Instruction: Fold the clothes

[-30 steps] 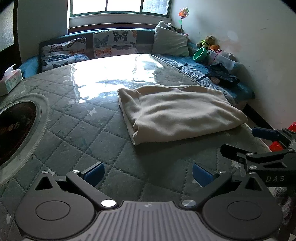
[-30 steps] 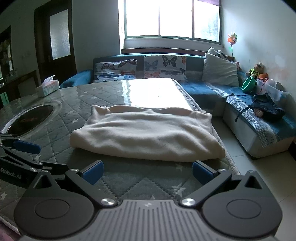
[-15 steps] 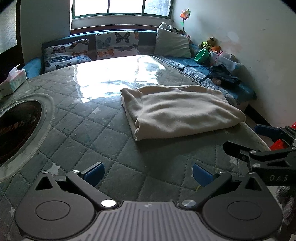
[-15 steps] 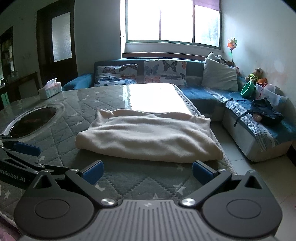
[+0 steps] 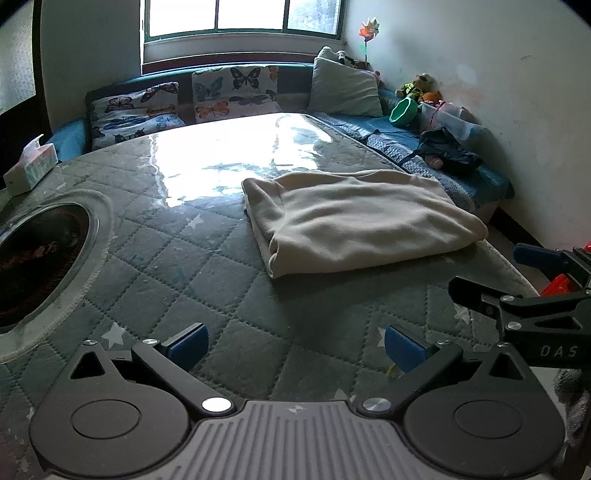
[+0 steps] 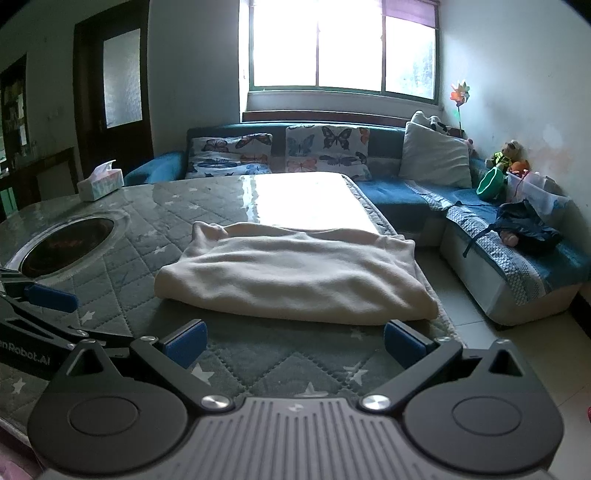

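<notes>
Short of the folded garment (image 5: 354, 218), both grippers (image 5: 293, 345) (image 6: 293, 341) gape wide, seemingly touching nothing.

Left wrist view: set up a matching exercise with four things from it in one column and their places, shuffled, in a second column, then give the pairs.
Things:
1. cream garment
2. tissue box
3. green bowl
4. pinwheel

Places:
A. far left edge of the table
B. upright in the corner by the window
C. on the sofa beside the soft toys
D. folded on the quilted table cover, ahead of the open left gripper

Pairs: 1-D, 2-A, 3-C, 4-B
</notes>
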